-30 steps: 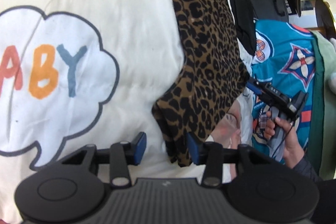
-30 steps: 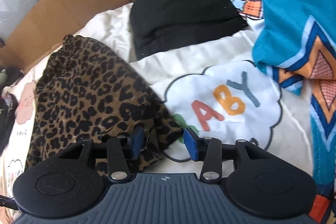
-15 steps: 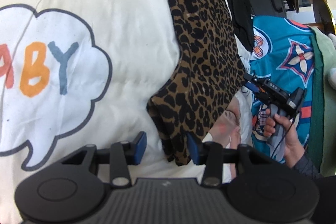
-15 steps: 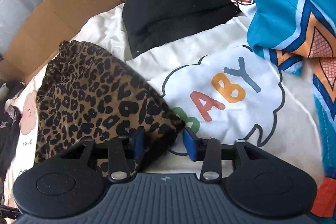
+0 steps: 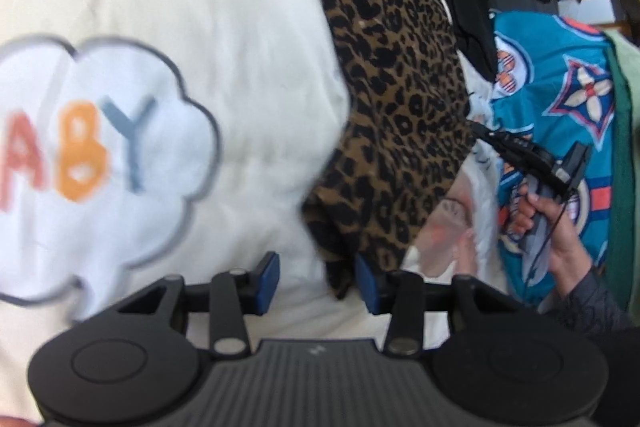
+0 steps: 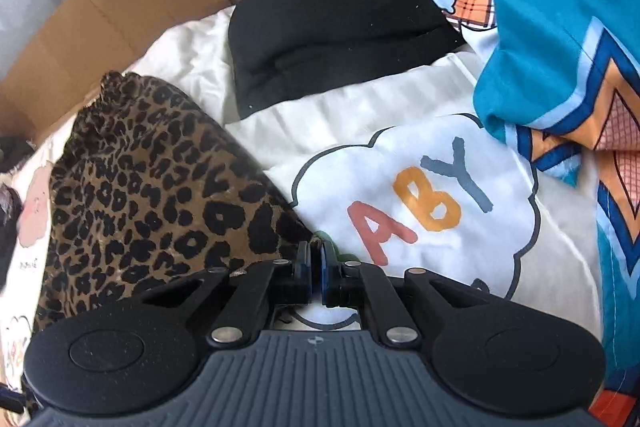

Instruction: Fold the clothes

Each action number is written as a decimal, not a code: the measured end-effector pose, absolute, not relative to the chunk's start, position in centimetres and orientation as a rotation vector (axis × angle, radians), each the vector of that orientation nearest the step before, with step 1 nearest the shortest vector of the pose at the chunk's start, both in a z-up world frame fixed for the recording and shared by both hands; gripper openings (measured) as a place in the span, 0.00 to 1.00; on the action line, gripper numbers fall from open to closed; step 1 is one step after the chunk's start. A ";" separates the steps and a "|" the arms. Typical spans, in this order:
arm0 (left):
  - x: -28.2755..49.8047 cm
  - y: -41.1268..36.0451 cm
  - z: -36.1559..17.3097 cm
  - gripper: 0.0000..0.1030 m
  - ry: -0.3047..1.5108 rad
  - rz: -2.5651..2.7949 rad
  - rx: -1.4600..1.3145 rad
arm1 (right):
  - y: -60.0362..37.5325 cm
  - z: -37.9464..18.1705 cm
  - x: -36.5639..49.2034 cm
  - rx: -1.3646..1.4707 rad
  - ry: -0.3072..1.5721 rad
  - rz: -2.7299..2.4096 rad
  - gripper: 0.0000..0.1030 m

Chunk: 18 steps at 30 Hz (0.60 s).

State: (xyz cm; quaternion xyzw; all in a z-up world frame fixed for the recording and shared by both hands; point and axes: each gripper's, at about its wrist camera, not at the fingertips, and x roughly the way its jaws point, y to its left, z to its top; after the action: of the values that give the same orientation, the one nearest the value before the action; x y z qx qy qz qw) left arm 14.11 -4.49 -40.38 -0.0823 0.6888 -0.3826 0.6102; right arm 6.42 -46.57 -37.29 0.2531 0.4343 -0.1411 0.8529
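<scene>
On cream bedding [image 6: 332, 115], leopard-print garment [image 6: 152, 187] spread flat. Right gripper [image 6: 315, 263], 2 fingers pressed together, pinching its near corner; hand [image 5: 556, 223] gripping the handle from below. Left gripper [image 5: 316, 277] spread wide, straddling the garment's corner [image 5: 340, 279]. No containers visible.

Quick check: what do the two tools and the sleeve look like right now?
Both tools are black with blue finger pads, silver pivot screws and ribbed grey bodies. A thin black cable hangs from the right one. The sleeve is dark grey.
</scene>
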 end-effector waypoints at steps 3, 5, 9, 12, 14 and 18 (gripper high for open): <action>16.5 -4.1 -38.6 0.43 1.558 -0.859 -0.116 | -46.4 -37.2 6.0 0.554 0.897 -0.290 0.05; 18.4 -4.7 -37.2 0.43 1.513 -0.840 -0.062 | -46.4 -37.1 5.7 0.578 0.880 -0.287 0.09; 22.1 -7.1 -34.2 0.43 1.397 -0.799 0.018 | -46.1 -36.6 5.4 0.606 0.846 -0.283 0.18; 24.7 -9.9 -32.4 0.43 1.306 -0.785 0.073 | -46.0 -36.3 5.3 0.631 0.828 -0.274 0.28; 26.2 -12.2 -31.4 0.44 1.248 -0.779 0.119 | -45.9 -36.3 5.3 0.642 0.820 -0.275 0.30; 28.5 -16.9 -30.0 0.46 1.143 -0.775 0.206 | -46.2 -36.3 4.8 0.673 0.803 -0.286 0.30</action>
State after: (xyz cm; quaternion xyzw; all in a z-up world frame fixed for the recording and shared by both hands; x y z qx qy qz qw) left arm 28.54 -16.86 -30.03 0.0948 0.5261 -0.3567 0.7662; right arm 4.82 -46.17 -36.28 0.3204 0.3820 -0.1363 0.8561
